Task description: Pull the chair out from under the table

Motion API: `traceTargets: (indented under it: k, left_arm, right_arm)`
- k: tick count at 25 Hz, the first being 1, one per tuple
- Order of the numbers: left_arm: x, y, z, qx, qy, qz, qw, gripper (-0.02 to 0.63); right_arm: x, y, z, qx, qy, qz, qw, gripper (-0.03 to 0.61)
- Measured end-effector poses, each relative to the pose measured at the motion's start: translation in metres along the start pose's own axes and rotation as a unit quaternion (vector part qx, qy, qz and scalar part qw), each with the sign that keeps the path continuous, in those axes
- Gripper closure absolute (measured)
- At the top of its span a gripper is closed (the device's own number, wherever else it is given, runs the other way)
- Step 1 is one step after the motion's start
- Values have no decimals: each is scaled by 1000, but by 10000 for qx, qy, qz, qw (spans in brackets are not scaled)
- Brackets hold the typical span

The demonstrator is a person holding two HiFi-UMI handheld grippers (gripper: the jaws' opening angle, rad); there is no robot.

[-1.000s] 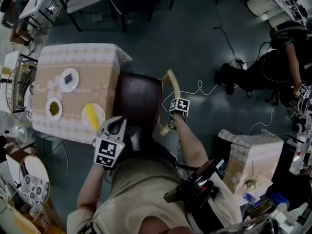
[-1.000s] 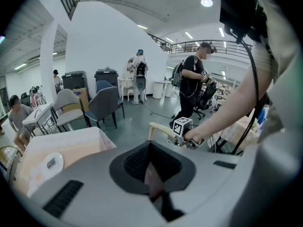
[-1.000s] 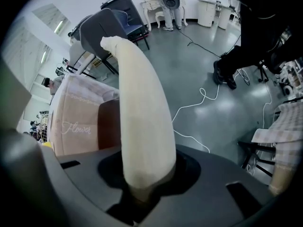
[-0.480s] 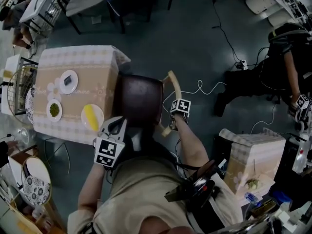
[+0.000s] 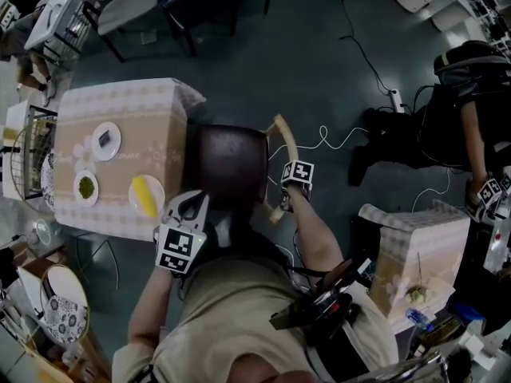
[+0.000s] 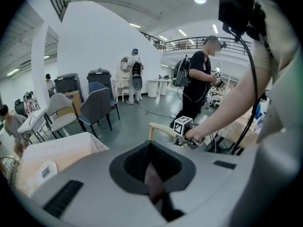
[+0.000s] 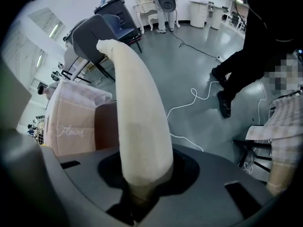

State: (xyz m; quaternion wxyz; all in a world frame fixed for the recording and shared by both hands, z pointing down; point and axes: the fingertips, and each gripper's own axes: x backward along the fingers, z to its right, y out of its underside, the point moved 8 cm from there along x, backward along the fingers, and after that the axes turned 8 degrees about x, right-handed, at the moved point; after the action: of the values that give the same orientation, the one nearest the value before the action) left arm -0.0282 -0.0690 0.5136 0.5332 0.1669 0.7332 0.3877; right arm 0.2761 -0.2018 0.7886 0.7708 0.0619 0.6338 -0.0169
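Both sets of jaws pinch the chair (image 5: 231, 166) — right gripper (image 5: 279, 207) on its back rail (image 5: 285, 146), left gripper (image 5: 190, 203) on the seat (image 7: 106, 126) edge — so pull evenly, away from the tabletop (image 5: 152, 126).

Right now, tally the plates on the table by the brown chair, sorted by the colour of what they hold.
Plate with dark item: 1
Plate with green item: 1
Plate with yellow item: 1
Total: 3
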Motion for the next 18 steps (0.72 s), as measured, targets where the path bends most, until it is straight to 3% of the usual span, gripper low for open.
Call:
traceTargets:
  k: [18]
  left_arm:
    - [-13, -12, 11, -174, 132, -57, 9997, 609]
  right_arm:
    - [7, 1, 26, -287, -3, 171, 9994, 483]
